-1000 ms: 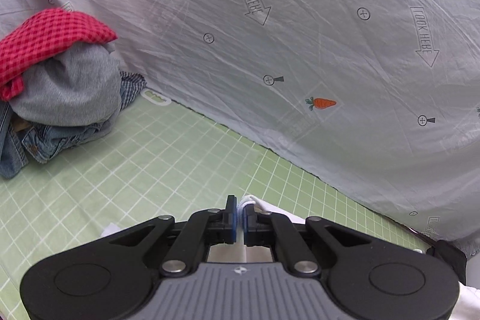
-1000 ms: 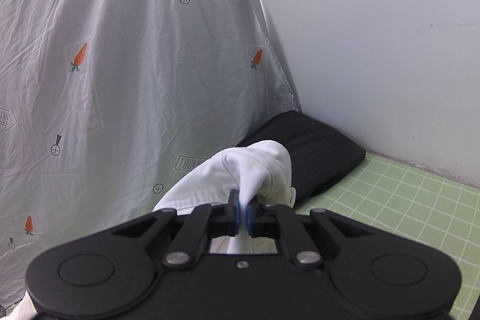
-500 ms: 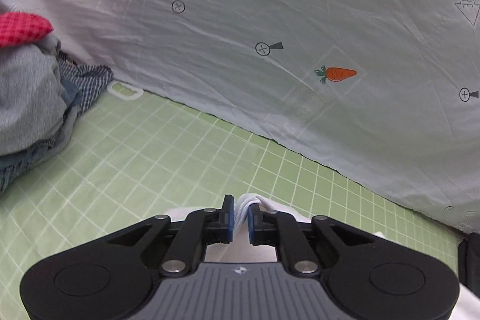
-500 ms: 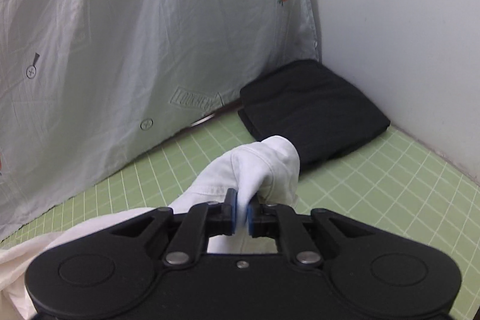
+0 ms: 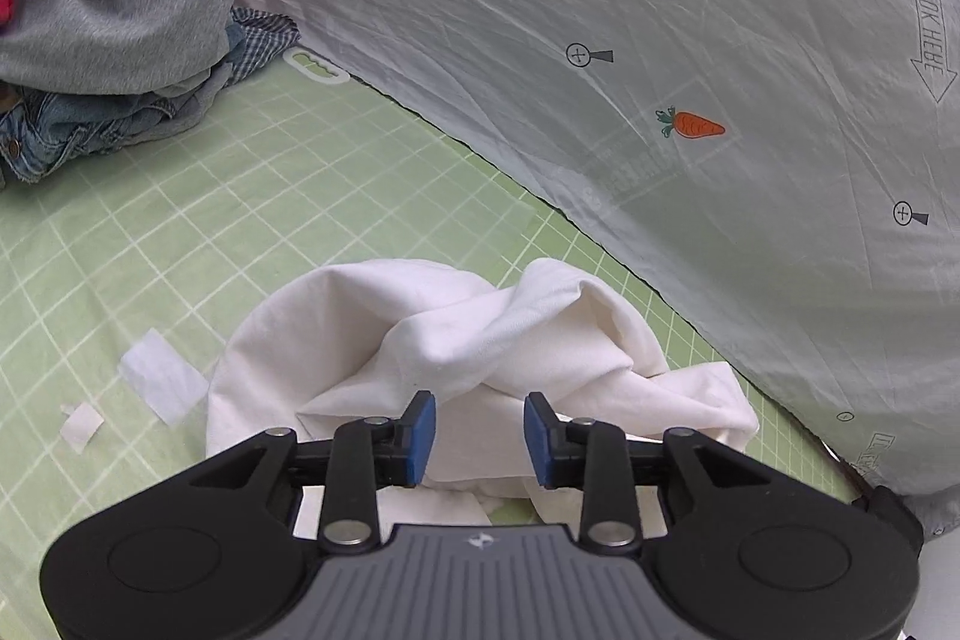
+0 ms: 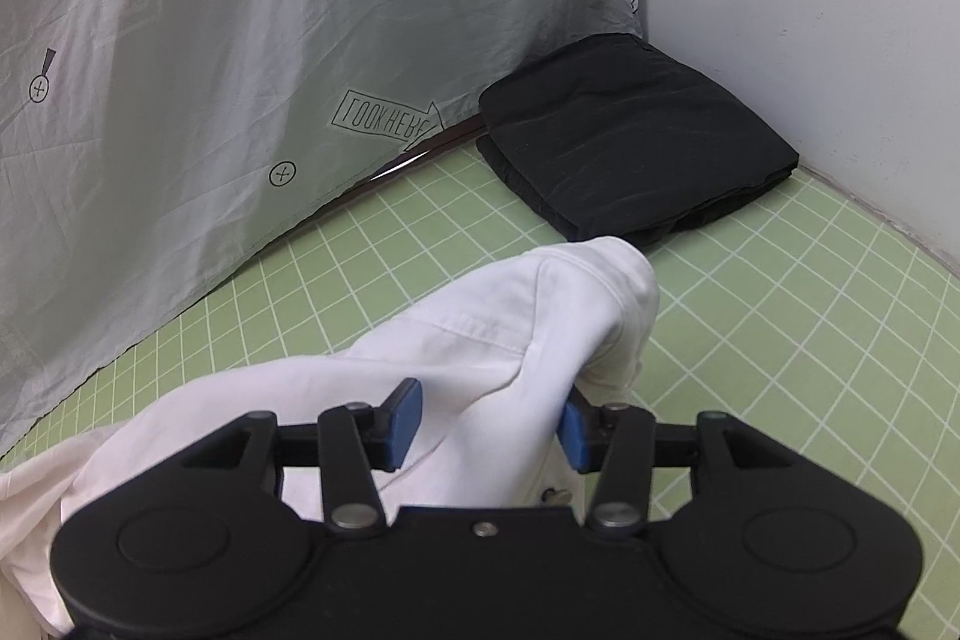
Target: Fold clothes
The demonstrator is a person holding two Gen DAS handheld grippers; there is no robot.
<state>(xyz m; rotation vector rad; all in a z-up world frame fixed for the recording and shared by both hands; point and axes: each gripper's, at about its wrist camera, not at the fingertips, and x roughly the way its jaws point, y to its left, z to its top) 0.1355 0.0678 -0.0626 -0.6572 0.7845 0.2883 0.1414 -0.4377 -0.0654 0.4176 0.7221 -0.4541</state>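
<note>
Beyond right gripper [image 6: 483,421], folded black garment [image 6: 636,136], left view, clothes pile [image 5: 108,16]

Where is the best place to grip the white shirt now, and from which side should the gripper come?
Probably the raised fold of the white shirt just ahead of the open left gripper, coming straight forward and slightly downward. This ridge stands up off the green mat, so the pads can close on either side of it; the flatter cloth around it offers less to pinch.

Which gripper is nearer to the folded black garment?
Right. The right gripper has the folded black garment just ahead of it. The left gripper faces the pile of clothes; no black garment shows there.
</note>
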